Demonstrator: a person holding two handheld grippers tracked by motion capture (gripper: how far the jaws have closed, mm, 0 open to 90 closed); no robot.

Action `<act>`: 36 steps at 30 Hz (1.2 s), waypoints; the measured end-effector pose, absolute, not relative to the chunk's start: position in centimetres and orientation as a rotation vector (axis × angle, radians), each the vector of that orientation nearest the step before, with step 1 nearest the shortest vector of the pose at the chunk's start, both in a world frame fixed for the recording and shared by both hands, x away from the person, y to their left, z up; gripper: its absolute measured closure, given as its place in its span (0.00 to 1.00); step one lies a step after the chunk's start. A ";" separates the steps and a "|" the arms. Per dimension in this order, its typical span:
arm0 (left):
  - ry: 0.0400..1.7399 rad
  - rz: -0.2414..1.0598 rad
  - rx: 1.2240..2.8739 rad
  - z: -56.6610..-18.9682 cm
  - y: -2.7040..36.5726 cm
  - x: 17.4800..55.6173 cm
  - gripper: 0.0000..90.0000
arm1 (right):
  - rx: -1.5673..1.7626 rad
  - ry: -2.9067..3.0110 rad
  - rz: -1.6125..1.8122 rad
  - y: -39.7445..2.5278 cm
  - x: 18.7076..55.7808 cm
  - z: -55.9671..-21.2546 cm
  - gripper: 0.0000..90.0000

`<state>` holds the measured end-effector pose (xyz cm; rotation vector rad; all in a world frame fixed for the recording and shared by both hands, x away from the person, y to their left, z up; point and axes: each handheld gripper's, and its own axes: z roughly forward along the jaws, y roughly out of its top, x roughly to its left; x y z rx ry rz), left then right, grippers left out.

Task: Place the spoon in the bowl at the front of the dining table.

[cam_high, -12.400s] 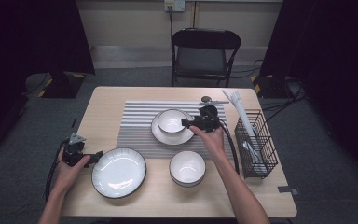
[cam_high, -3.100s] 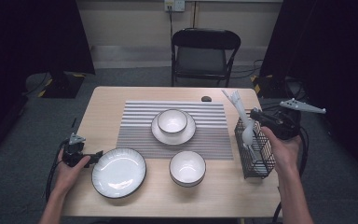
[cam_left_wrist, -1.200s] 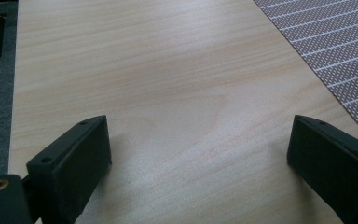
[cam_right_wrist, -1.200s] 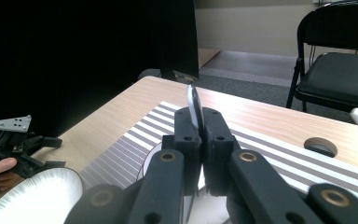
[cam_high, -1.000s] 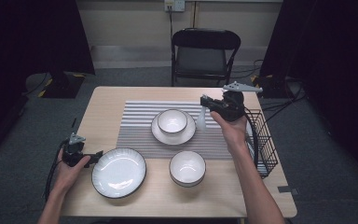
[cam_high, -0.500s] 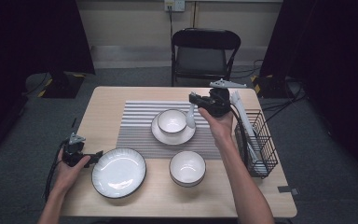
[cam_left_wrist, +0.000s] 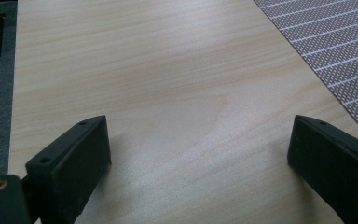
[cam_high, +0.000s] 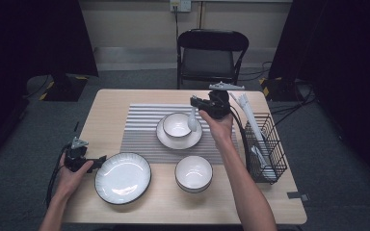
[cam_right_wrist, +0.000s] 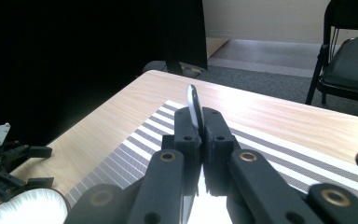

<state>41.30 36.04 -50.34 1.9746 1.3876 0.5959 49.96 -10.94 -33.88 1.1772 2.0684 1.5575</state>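
Note:
My right gripper (cam_high: 196, 103) is shut on a white spoon (cam_high: 192, 120), which hangs over the right rim of a small white bowl (cam_high: 175, 124) standing on a saucer (cam_high: 180, 141) on the striped mat (cam_high: 144, 130). In the right gripper view the spoon (cam_right_wrist: 193, 105) shows edge-on, pinched between the closed jaws of the right gripper (cam_right_wrist: 198, 125). The left gripper (cam_high: 98, 158) rests on the table at the left edge of a large dark-rimmed plate (cam_high: 123, 177). Its jaws stand wide apart in the left gripper view (cam_left_wrist: 198, 154), with bare wood between them.
A second white bowl (cam_high: 193, 173) sits near the table's front. A black wire basket (cam_high: 266, 149) with white utensils stands at the right edge. A folding chair (cam_high: 211, 53) is behind the table. The left gripper (cam_right_wrist: 37, 165) and the plate's rim (cam_right_wrist: 28, 207) appear in the right gripper view.
The right gripper took a spoon from the wire basket and carried it left to above the bowl on the saucer. The left gripper stayed still.

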 end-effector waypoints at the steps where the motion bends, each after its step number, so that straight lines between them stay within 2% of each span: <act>1: 1.387 0.597 1.975 -50.3 36.0 41.3 0.06 | 1.177 2.072 1.555 -10.8 50.1 -34.0 0.96; 14: 1.387 0.596 1.973 -50.3 36.0 41.3 0.06 | 1.211 2.081 1.557 -9.7 52.0 -36.0 0.96; 36: 1.387 0.592 1.971 -50.4 36.0 41.3 0.06 | 1.206 2.097 1.543 -9.2 52.1 -37.2 0.96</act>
